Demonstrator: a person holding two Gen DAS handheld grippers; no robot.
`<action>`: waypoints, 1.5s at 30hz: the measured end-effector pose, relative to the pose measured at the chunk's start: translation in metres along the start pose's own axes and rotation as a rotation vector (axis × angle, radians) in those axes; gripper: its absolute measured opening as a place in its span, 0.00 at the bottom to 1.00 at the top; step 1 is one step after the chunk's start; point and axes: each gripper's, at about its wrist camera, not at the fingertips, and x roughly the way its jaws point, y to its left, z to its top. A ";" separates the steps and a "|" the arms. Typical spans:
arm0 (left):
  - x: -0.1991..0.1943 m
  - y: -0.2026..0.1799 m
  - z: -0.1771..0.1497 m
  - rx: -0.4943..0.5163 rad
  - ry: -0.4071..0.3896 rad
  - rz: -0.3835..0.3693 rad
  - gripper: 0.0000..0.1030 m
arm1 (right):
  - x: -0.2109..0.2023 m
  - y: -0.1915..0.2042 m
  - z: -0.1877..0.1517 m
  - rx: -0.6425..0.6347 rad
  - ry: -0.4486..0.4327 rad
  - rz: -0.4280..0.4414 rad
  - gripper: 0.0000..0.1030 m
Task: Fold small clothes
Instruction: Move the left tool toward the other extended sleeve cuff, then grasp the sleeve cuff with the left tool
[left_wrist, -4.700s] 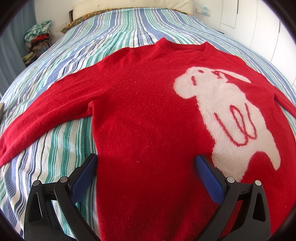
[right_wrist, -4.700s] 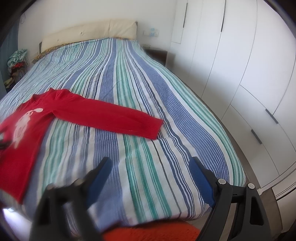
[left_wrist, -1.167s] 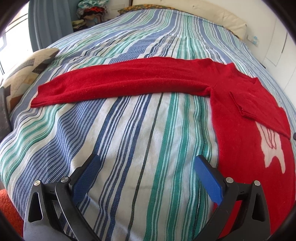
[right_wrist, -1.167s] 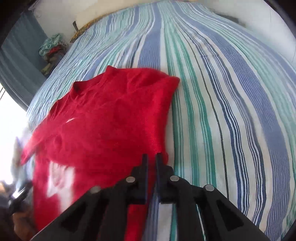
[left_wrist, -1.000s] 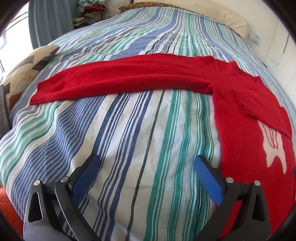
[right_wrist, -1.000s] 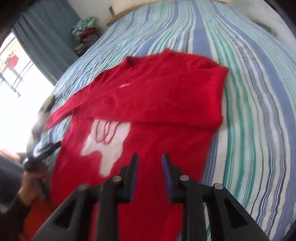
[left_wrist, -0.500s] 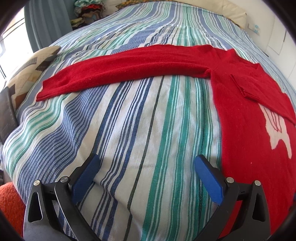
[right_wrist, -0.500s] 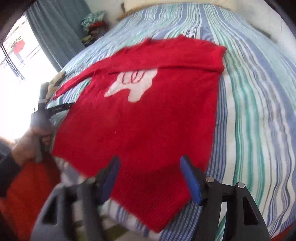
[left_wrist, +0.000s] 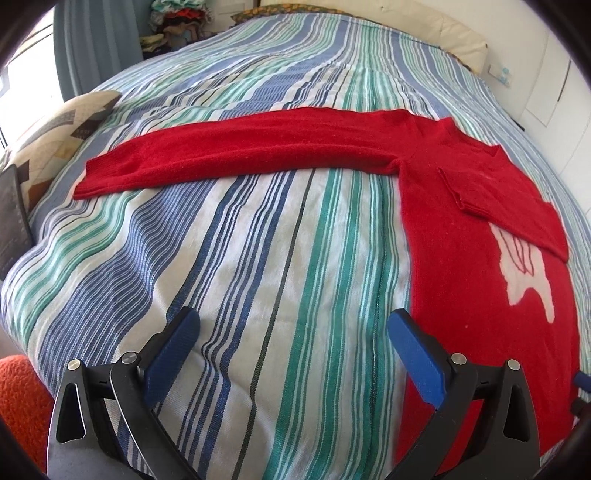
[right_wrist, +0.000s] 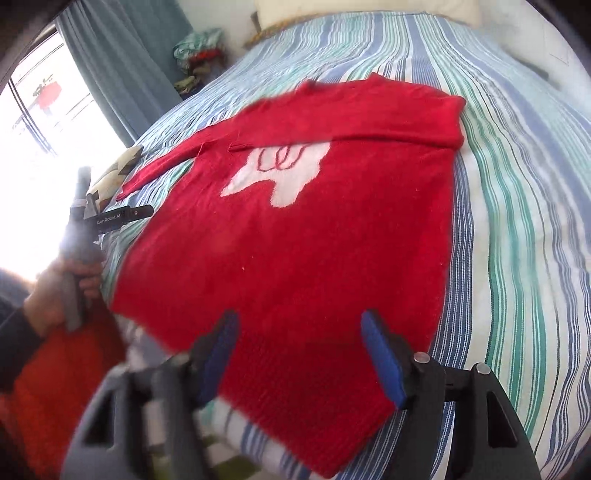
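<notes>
A red sweater (right_wrist: 295, 258) with a white animal figure (right_wrist: 284, 173) lies flat on the striped bed. Its right sleeve is folded across the chest (right_wrist: 369, 118). Its left sleeve (left_wrist: 240, 155) lies stretched out straight to the side. My left gripper (left_wrist: 291, 332) is open and empty above bare bedspread, left of the sweater body (left_wrist: 480, 295). My right gripper (right_wrist: 299, 343) is open and empty just above the sweater's hem. The left gripper also shows in the right wrist view (right_wrist: 110, 218), held in a hand.
The striped bedspread (left_wrist: 258, 277) covers the whole bed. A patterned cushion (left_wrist: 55, 136) lies at the bed's left edge. A pile of clothes (left_wrist: 177, 18) and a blue curtain (right_wrist: 122, 62) stand at the far left. An orange rug (left_wrist: 18, 398) lies by the bed.
My right gripper let go of the folded right sleeve, opened, and drew back to the hem. My left gripper stayed open and shifted a little beside the sweater.
</notes>
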 end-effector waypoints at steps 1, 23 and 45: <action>-0.001 0.002 0.001 -0.010 -0.005 -0.007 0.99 | -0.001 0.002 0.000 -0.014 -0.006 -0.007 0.66; 0.000 0.003 -0.003 -0.012 -0.005 0.011 0.99 | -0.004 0.001 0.000 -0.024 -0.027 -0.015 0.66; 0.049 0.219 0.075 -0.738 0.014 -0.247 0.77 | 0.005 0.011 -0.003 -0.073 0.004 -0.020 0.66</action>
